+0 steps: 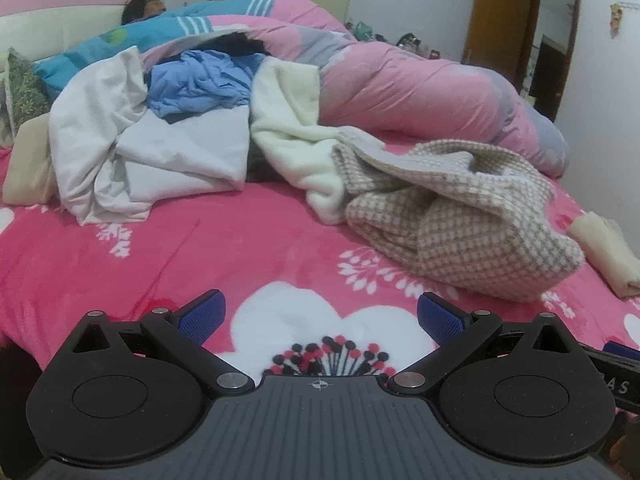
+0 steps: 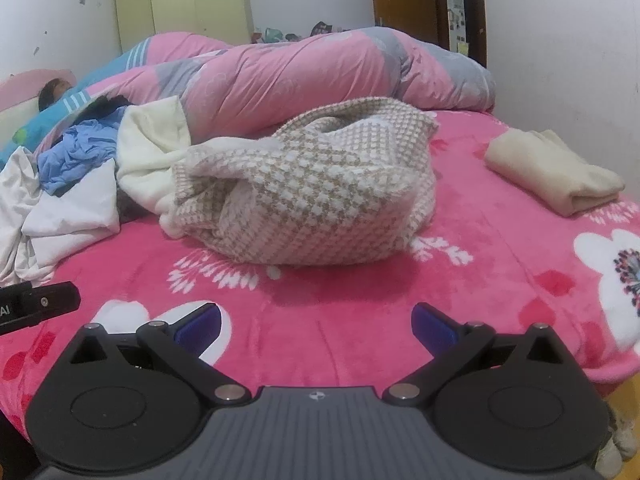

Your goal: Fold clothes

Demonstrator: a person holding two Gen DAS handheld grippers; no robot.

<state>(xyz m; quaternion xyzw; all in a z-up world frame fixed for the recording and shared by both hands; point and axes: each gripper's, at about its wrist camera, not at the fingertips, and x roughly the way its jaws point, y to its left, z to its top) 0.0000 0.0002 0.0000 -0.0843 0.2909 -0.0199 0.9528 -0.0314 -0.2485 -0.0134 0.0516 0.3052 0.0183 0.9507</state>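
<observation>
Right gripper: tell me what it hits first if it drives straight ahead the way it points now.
Probably the pink floral blanket just ahead, since the open right gripper tilts downward. On a flatter path, it would hit the crumpled checked knit garment beyond; depth is unclear.

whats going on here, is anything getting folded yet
Not yet. A person holds two grippers over a pink floral bed, and both the left gripper and the right gripper are open and empty. A crumpled beige checked knit lies just ahead, unfolded, with a heap of white and blue clothes further left. One cream piece already lies folded on the right.
</observation>
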